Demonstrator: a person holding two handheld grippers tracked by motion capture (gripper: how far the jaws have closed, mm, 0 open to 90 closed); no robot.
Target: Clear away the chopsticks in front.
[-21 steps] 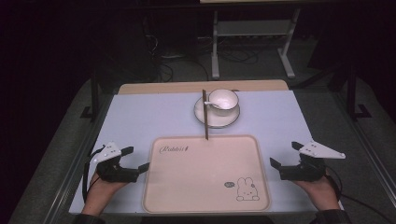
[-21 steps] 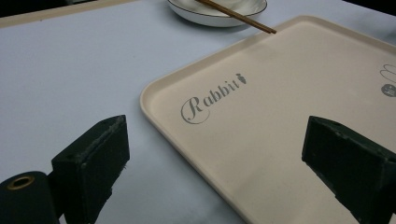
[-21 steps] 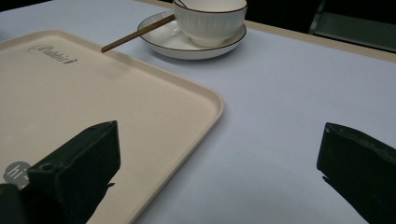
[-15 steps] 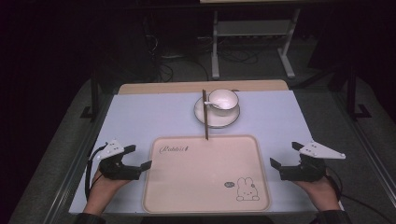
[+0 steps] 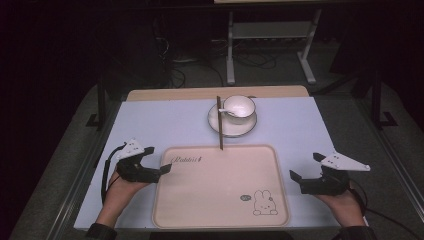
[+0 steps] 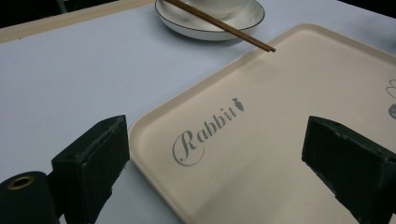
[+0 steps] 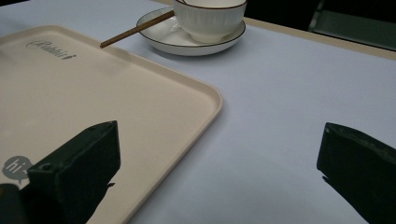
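A beige tray [image 5: 215, 185] with "Rabbit" lettering and a rabbit drawing lies at the table's near middle. Behind it a white bowl [image 5: 239, 106] stands on a saucer [image 5: 232, 125], with a white spoon [image 5: 226, 112] in the bowl. Brown chopsticks [image 5: 219, 122] lean on the saucer, their tip reaching the tray's far rim. My left gripper [image 5: 157, 160] is open at the tray's left edge; in the left gripper view [image 6: 215, 168] one jaw is over the table and the other over the tray [image 6: 280, 116]. My right gripper [image 5: 304, 166] is open beside the tray's right edge [image 7: 93, 93], gripping nothing.
A pale blue mat [image 5: 165, 125] covers the table, with bare room on both sides of the saucer. The table's wooden far edge [image 5: 200, 93] shows beyond the mat. A metal stand [image 5: 270, 50] and cables lie on the dark floor behind.
My left gripper has shifted slightly right and forward, so one jaw now reaches over the tray's left rim. The right gripper, bowl and chopsticks have stayed put.
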